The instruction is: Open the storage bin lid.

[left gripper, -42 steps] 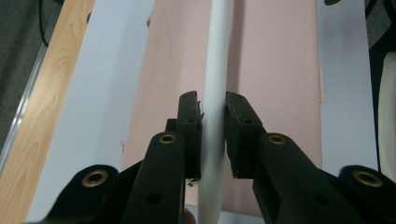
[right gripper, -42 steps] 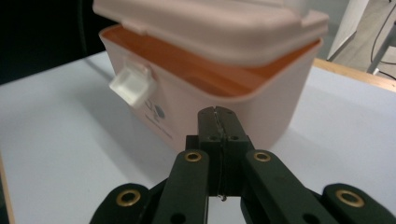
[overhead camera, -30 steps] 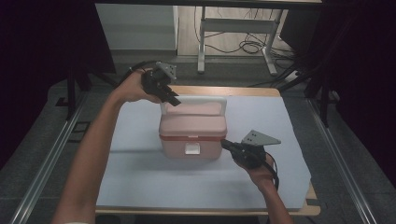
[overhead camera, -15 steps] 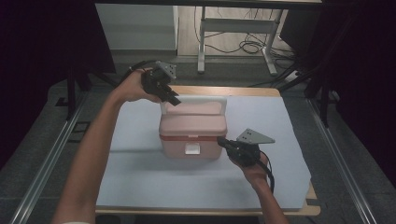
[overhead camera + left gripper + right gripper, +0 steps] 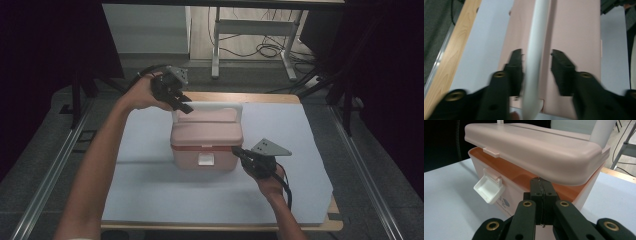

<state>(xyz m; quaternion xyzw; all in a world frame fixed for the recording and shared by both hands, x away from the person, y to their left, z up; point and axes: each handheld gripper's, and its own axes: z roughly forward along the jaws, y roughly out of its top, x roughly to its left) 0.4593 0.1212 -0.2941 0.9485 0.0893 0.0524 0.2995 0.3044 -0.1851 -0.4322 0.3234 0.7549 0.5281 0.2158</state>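
Pink box is sitting mid-frame in the high view, on the pale blue sheet covering the table. Its lid is sitting slightly raised at the front: in the right gripper view an orange-toned gap is showing between lid and base. The white latch on the front wall is hanging open, flipped down and outward. The white handle is standing above the lid, running up the centre of the left gripper view.

Left gripper, upper left of the box in the high view, is hovering at the handle. Its fingers have just been opening and are now standing apart, one either side of the handle bar; the left finger is looking very close to the bar, the right one clear of it. No grip on it.

Right gripper, lower right of the box in the high view, is pointing at the box's front right corner. Its fingers are pressed fully together with nothing between them, tips sitting right at the gap under the lid's edge; contact with the lid cannot be told.

Person's forearms are entering from the bottom of the high view.
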